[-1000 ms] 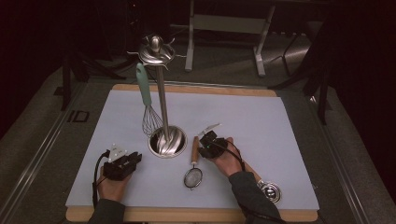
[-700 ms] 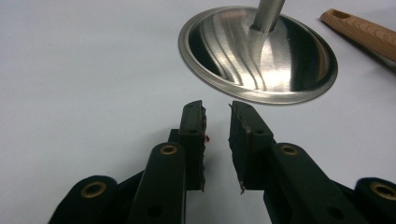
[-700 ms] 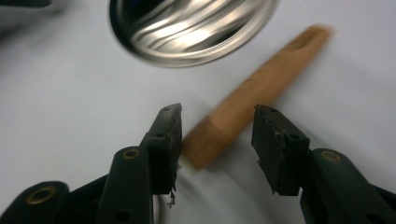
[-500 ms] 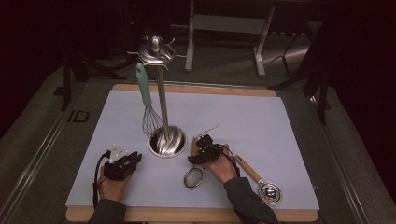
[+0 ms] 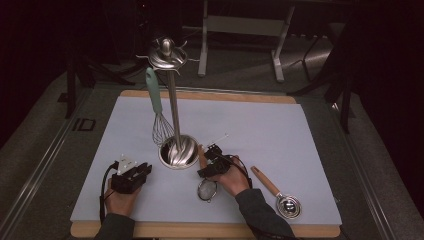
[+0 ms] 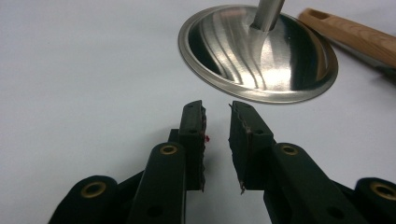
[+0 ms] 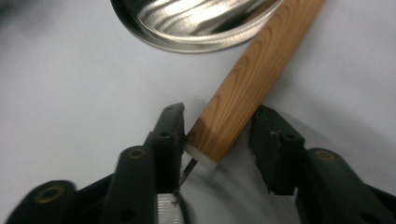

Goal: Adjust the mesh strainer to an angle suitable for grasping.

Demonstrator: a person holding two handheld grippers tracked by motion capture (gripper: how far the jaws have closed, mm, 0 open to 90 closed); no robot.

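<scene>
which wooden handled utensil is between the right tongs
The small strainer beside the stand's base: its wooden handle lies between the right tongs. The other wooden-handled utensil lies apart, farther right.

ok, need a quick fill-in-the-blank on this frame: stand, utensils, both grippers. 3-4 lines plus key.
1. The whisk with the pale green handle hangs from the top of the tall steel ____ with the round base.
2. The right gripper has its jaws on either side of the small strainer's ____ handle.
3. Between the jaws of the left gripper there is ____.
4. The wooden-handled steel scoop lies on the pale ____.

Missing words: stand; wooden; nothing; mat
</scene>
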